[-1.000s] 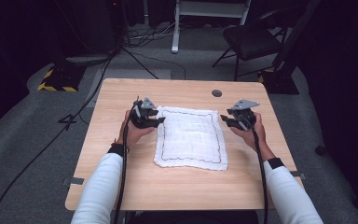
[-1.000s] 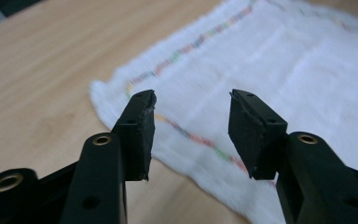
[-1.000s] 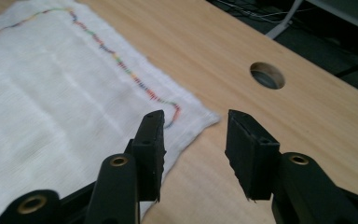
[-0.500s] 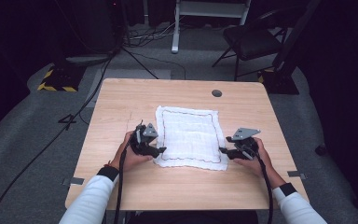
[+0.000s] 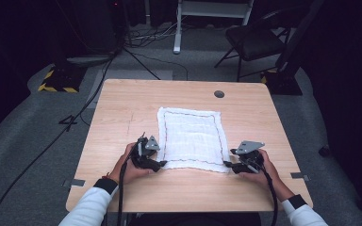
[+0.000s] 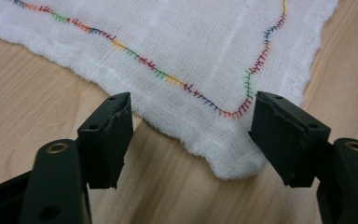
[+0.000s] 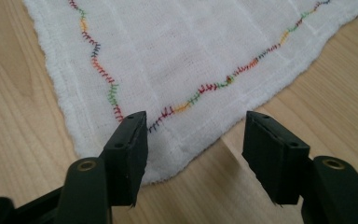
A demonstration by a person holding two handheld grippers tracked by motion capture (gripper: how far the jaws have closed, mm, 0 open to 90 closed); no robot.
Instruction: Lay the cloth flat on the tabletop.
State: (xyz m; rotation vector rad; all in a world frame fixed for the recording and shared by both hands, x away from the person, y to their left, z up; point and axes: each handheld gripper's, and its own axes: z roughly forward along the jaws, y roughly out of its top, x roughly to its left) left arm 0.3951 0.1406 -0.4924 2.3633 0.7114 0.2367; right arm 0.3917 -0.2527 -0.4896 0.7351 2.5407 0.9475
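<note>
White woven gauze cloth (image 5: 192, 138): plain white ground with faint woven grid lines, bordered by a line of multicoloured stitching running red, orange, yellow, green, blue and purple; from the high view this border reads as a thin dark rectangle. Light wooden table (image 5: 122, 108): pale tan with straight grain, one round dark grey disc (image 5: 219, 93) near the far edge. Left gripper (image 6: 191, 135) and right gripper (image 7: 193, 154): matt black jaws with brass-coloured rivets. Person's sleeves (image 5: 92, 212): white, black cuffs. Floor: grey carpet; yellow-and-black striped block (image 5: 56, 82)
</note>
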